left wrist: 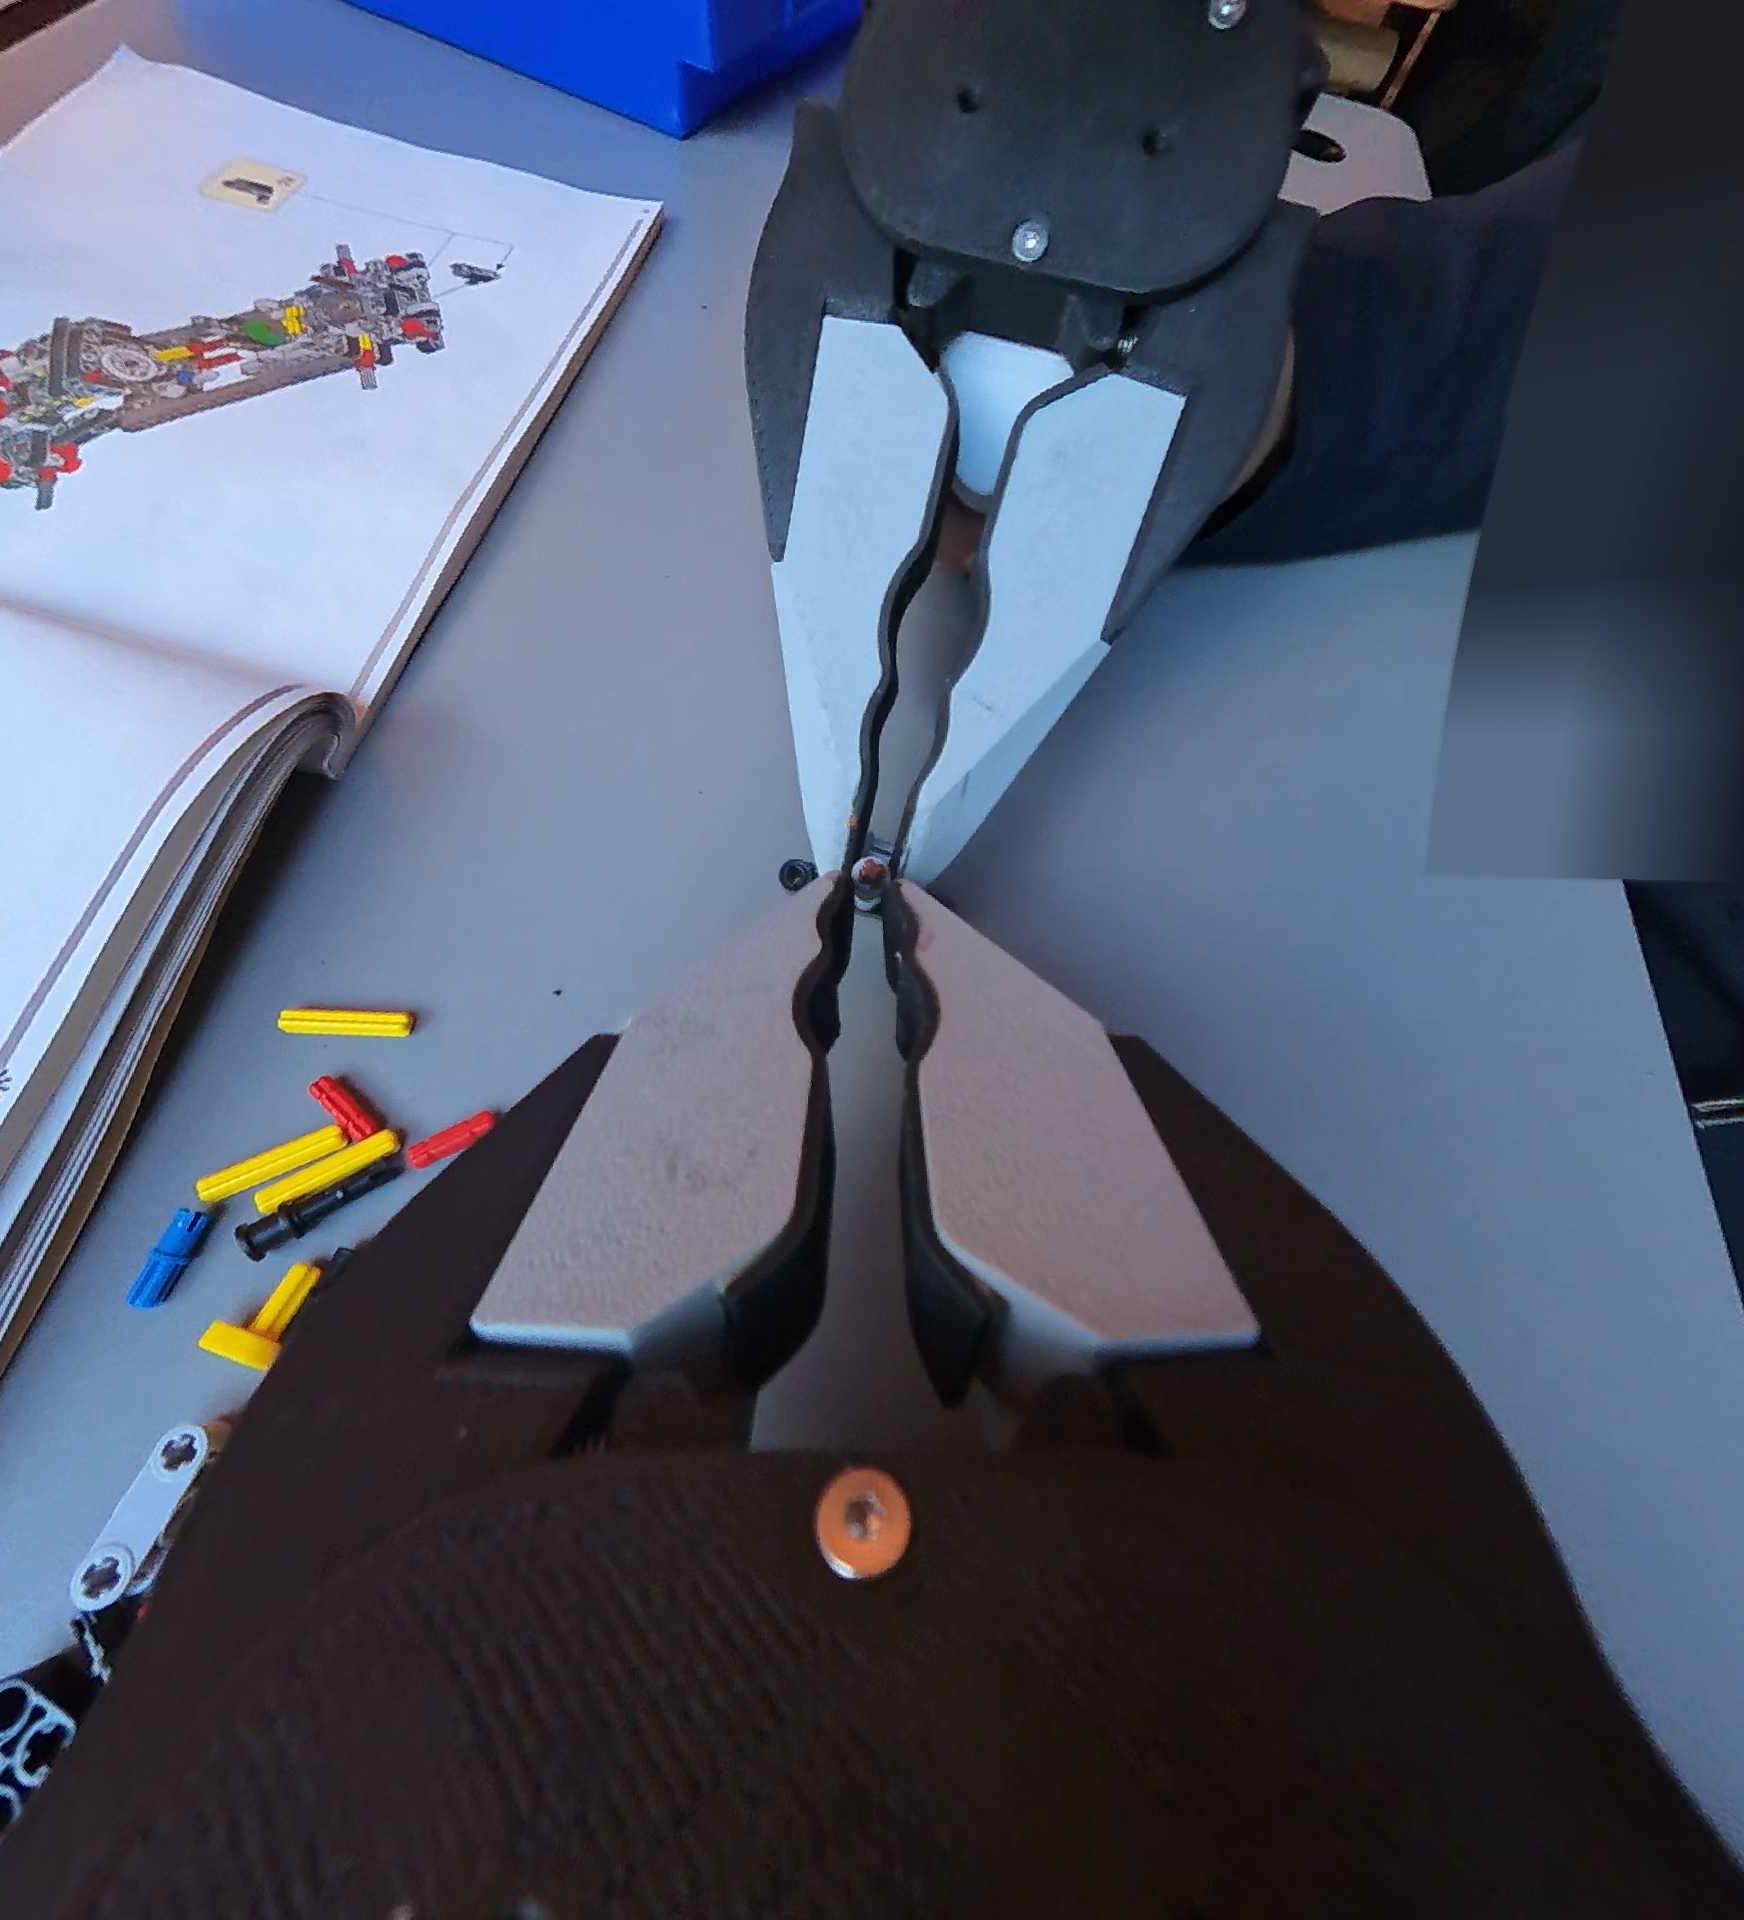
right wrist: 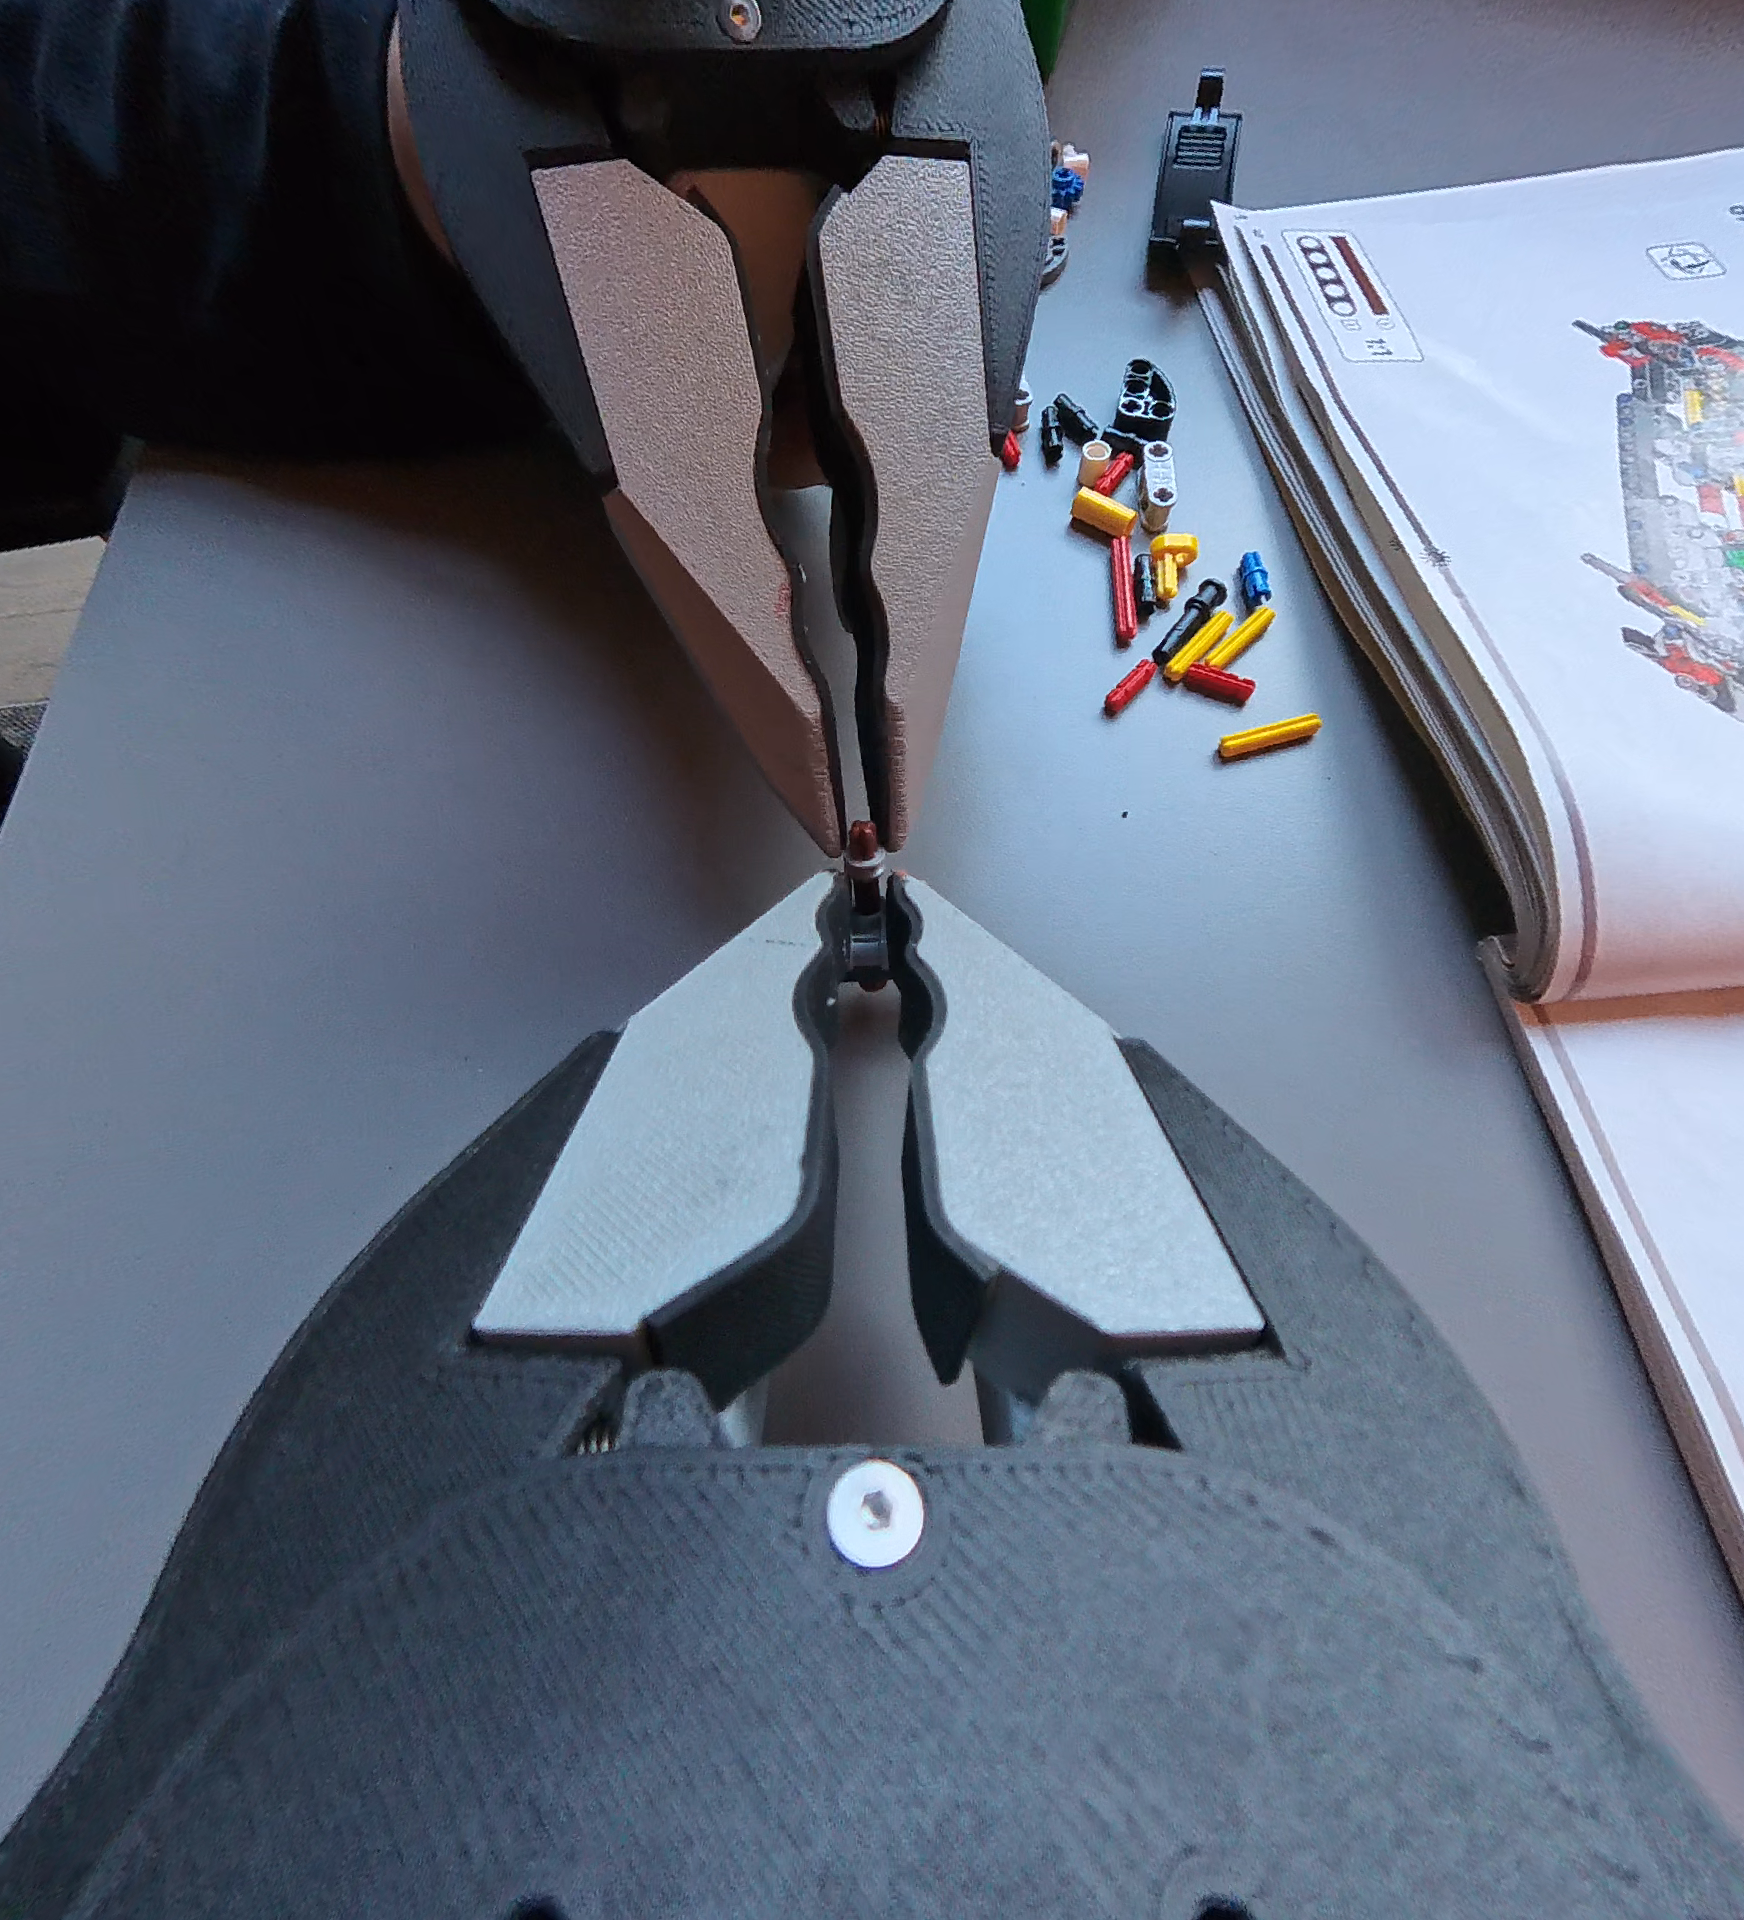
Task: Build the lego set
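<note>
My two grippers meet tip to tip above the grey table [right wrist: 328,831]. In the right wrist view my right gripper [right wrist: 865,888] is shut on a small dark grey connector [right wrist: 866,943] with a reddish-brown axle [right wrist: 862,902] running through it. A light grey ring [right wrist: 866,860] sits on the axle just past my fingertips. My left gripper [right wrist: 863,831] comes in from above and is shut on the axle's far end. In the left wrist view my left gripper [left wrist: 866,896] faces the right gripper [left wrist: 873,847], with the axle's end and the ring [left wrist: 870,878] between the tips.
An open instruction booklet [left wrist: 224,468] lies to the left, also in the right wrist view [right wrist: 1626,727]. Several loose yellow, red, black and blue pins [left wrist: 328,1174] [right wrist: 1180,603] lie beside it. A small black ring [left wrist: 793,875] lies on the table. A blue bin [left wrist: 639,52] stands behind.
</note>
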Tool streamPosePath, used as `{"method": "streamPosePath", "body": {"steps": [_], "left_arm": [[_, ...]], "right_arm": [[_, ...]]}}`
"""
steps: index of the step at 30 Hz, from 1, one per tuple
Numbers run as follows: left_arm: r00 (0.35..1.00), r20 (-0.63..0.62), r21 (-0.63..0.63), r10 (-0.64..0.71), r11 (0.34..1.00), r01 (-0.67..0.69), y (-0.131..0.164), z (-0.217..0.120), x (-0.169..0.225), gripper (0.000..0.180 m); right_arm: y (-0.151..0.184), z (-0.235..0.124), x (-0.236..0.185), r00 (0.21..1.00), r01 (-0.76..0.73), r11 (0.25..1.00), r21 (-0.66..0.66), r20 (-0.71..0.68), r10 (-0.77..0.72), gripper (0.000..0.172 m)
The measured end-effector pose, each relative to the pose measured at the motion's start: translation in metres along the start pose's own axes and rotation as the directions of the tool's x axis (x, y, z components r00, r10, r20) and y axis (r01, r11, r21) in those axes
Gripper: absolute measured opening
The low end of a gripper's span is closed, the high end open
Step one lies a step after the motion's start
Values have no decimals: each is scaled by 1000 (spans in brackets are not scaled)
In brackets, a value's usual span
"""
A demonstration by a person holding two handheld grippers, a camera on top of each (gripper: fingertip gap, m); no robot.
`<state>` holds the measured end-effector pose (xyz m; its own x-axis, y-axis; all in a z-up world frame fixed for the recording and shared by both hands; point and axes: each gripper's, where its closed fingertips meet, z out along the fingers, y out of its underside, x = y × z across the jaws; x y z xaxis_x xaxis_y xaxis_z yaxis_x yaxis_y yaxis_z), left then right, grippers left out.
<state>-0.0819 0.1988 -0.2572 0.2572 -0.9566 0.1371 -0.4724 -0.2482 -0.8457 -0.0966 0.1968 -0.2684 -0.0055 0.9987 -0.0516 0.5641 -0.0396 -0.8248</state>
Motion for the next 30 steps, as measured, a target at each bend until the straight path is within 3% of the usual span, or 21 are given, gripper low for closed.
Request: {"method": "streamPosePath", "body": {"steps": [17,23,30], "left_arm": [[999,-28,13,-22,1000,23,-2,-1,4,4],[998,2,-6,55,998,-55,1,-3,5,3],[999,-42,17,-19,1000,20,0,-6,6,3]], "right_arm": [[1,2,-3,1000,24,1000,-12,4,-24,4],[1,3,-5,1000,22,1000,-13,16,-22,4],[1,2,-5,1000,25,1000,-13,14,-25,3]]}}
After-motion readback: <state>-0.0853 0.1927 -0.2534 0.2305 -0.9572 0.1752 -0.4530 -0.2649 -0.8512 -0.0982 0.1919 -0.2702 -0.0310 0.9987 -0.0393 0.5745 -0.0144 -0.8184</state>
